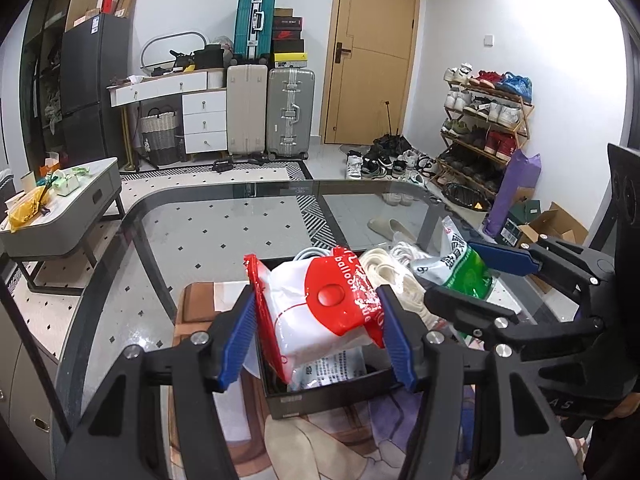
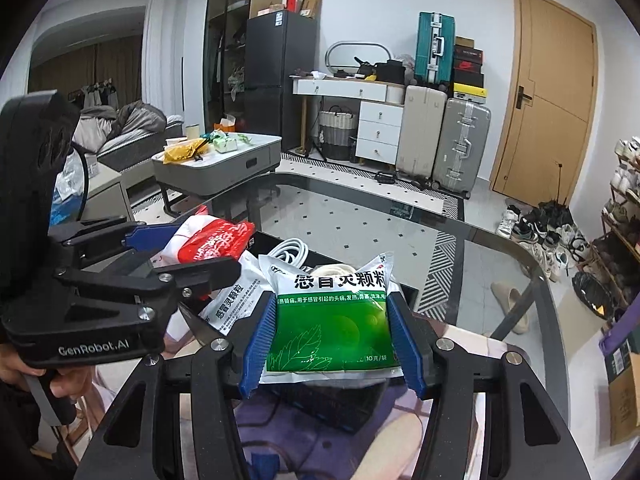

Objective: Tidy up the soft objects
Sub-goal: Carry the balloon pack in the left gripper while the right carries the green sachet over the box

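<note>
Left tool [image 1: 318,322] clamps my red-and-white plastic pouch [image 1: 320,312], right tool [image 2: 330,334] the green-and-white sachet [image 2: 332,320], above the black box [image 1: 320,396] for sorting.

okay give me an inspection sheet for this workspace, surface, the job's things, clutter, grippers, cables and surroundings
Surface: glass table, with a printed mat at the near end.
Job's things: red and white packet and green and white sachet, both held above a black box; another white sachet below.
Clutter: cream rope coil in the box.
Grippers: left gripper clamps the red and white packet; right gripper clamps the green and white sachet.
Cables: white cable coil in the box.
Surroundings: suitcases, wooden door, shoe rack, coffee table.
</note>
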`<state>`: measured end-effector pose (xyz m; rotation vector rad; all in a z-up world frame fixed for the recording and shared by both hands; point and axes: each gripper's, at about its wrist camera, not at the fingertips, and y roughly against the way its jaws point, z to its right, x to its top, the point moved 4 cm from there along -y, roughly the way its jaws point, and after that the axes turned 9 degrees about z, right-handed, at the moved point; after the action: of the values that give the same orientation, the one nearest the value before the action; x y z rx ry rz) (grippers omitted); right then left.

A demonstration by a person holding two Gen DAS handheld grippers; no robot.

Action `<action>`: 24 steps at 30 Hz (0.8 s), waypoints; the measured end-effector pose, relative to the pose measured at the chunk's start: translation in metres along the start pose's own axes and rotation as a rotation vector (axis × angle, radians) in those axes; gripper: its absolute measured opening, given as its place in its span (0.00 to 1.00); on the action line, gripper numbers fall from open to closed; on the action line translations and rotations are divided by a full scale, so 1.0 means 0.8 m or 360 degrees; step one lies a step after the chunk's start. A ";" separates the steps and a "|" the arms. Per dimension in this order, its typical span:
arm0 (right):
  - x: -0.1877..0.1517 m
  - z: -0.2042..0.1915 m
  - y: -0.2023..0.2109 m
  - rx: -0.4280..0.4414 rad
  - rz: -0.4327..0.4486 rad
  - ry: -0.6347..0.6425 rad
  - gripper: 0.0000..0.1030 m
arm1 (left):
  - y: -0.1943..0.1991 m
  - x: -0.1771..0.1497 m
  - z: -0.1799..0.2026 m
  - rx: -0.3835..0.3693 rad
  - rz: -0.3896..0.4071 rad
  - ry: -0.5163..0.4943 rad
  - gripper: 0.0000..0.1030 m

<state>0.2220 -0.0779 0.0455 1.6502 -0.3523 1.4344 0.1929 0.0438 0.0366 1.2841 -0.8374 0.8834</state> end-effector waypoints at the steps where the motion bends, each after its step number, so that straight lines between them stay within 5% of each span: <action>1: 0.000 0.000 -0.005 0.0004 -0.0011 0.0003 0.54 | -0.004 -0.001 -0.002 0.0009 -0.0007 0.0000 0.57; 24: -0.025 -0.004 -0.071 0.0007 -0.0175 0.0238 0.54 | -0.028 -0.011 -0.008 -0.0032 -0.0030 -0.0003 0.57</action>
<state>0.2542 -0.0500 0.0024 1.5311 -0.1717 1.4657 0.2095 0.0476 0.0186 1.2732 -0.8325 0.8571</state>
